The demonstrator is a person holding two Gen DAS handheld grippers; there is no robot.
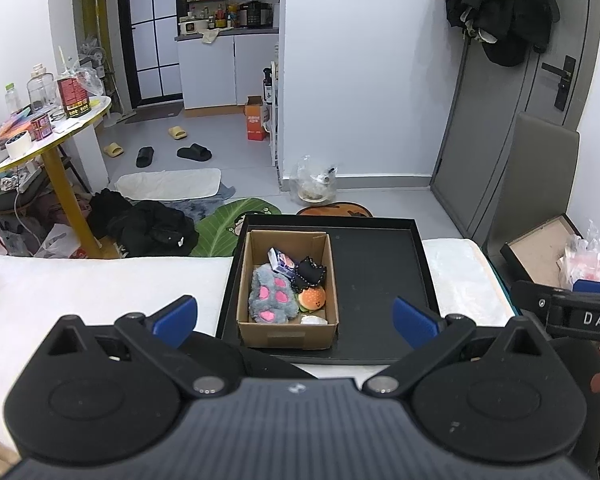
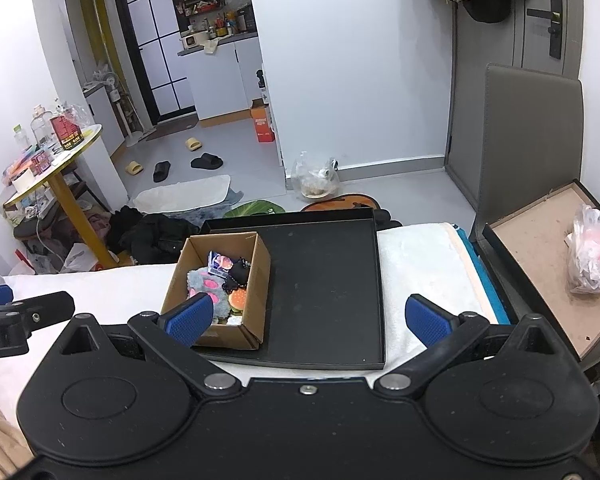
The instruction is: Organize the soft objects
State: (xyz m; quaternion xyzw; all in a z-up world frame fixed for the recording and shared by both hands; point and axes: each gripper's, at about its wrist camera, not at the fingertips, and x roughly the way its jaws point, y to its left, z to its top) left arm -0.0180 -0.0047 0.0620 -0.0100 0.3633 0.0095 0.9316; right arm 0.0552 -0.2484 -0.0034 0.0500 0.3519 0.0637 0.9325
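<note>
Entry: soft objects, gathered in a container.

Carrier: a black tray [image 1: 380, 280] is laid on a white-covered bed [image 1: 100, 280], reaching to the bed's far edge. The tray's right half is bare.

Container: a cardboard box [image 1: 288, 336] is set inside the tray, against its left wall and close to its near edge.

Contents, all held within the box:
- a grey plush paw [image 1: 270, 294] with pink pads, laid along the left wall of the box;
- a burger plush [image 1: 313, 299], at the right wall, towards the near end;
- a black plush [image 1: 311, 274], just beyond the burger and touching it;
- a small printed packet [image 1: 282, 262], at the far end, tilted;
- a white item [image 1: 314, 320] in the near right corner, too little of it shown to be identified.

Left gripper [image 1: 296, 316]: fingers spread wide, nothing held; it is kept back from the tray's near edge, facing the box.

Right gripper [image 2: 308, 318]: fingers likewise spread wide and empty; it is positioned near the tray's near edge, its left finger [image 2: 192, 316] seen in front of the box's near end.

Progress, as judged: no soft item is seen lying loose on the bed or tray, so the collecting appears done or nearly so. Whether anything lies outside the views cannot be told.
</note>
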